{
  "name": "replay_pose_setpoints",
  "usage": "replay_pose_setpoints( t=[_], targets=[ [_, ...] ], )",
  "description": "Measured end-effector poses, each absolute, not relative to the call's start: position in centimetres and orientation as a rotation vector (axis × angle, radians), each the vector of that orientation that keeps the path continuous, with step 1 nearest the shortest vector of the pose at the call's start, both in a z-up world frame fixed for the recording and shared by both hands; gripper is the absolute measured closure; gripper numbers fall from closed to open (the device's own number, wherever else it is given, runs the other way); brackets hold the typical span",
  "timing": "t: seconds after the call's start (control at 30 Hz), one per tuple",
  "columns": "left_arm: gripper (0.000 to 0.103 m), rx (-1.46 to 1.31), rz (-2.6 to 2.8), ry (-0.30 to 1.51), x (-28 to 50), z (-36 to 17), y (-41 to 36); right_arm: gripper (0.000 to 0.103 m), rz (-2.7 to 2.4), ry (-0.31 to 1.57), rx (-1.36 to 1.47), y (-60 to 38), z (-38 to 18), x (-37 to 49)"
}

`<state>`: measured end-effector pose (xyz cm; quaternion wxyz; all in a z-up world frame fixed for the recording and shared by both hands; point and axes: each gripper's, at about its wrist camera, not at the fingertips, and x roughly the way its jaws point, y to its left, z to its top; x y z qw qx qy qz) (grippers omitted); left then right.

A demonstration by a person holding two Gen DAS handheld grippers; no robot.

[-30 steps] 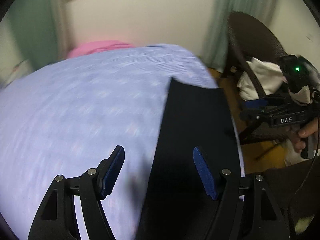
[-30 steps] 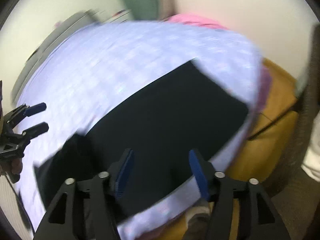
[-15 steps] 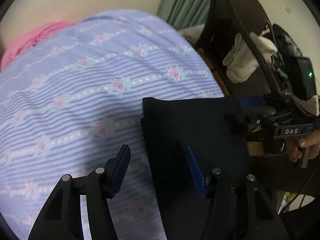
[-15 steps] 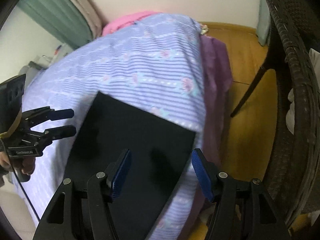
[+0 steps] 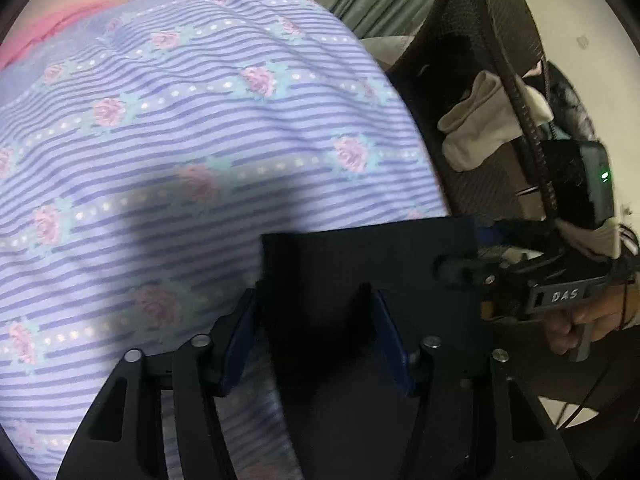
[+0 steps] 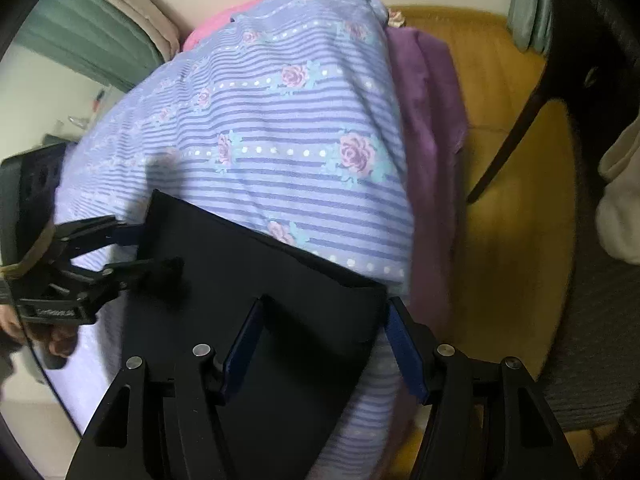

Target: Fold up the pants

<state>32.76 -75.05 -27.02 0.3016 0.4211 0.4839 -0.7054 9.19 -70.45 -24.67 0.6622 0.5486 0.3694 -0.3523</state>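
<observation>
Black folded pants (image 5: pixel 360 264) lie flat on a lilac striped floral bedsheet (image 5: pixel 200 120). My left gripper (image 5: pixel 316 340) points down over their left corner. Its jaws are closing, with the pants' left edge between them and no pad visibly pressing the cloth. In the right wrist view the pants (image 6: pixel 248 280) reach to the bed's side. My right gripper (image 6: pixel 324 340) stands open astride their right corner, one finger over the cloth and one just past its edge. Each gripper also shows in the other's view: the right gripper (image 5: pixel 468 250) and the left gripper (image 6: pixel 152 250).
A pink cloth (image 6: pixel 208 28) lies at the bed's far end. A purple cloth (image 6: pixel 428 120) hangs down the bed's side above a wooden floor (image 6: pixel 512 200). A dark wicker chair (image 5: pixel 500 60) with white cloth (image 5: pixel 476 128) on it stands close to the bed.
Both grippers came down and forward onto the pants' far edge, tilting to look down on the bed. The left jaws narrowed; the right jaws kept their width.
</observation>
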Motion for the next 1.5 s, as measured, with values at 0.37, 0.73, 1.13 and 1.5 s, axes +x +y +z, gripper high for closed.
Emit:
replay_pose_setpoints(
  t=[0.37, 0.73, 1.13, 1.5],
  targets=[
    [0.084, 1.187, -1.935, 1.227, 30.6, -27.3, -74.5, 0.057, -0.699, 0.829, 1.152, -69.2, -23.6, 9.5],
    [0.088, 1.124, -2.051, 1.016, 29.5, -19.0, -70.5, 0.085, -0.671, 0.725, 0.993, -66.4, -18.3, 7.8],
    [0.088, 0.988, -2.06, 0.805, 32.0, -8.5, -55.2, 0.085, -0.456, 0.565, 0.701, -53.3, -4.8, 8.4],
    [0.088, 0.971, -1.947, 0.759, 34.4, -8.9, -31.9, 0.085, -0.05, 0.642, 0.442, -29.4, -1.4, 13.9]
  ],
)
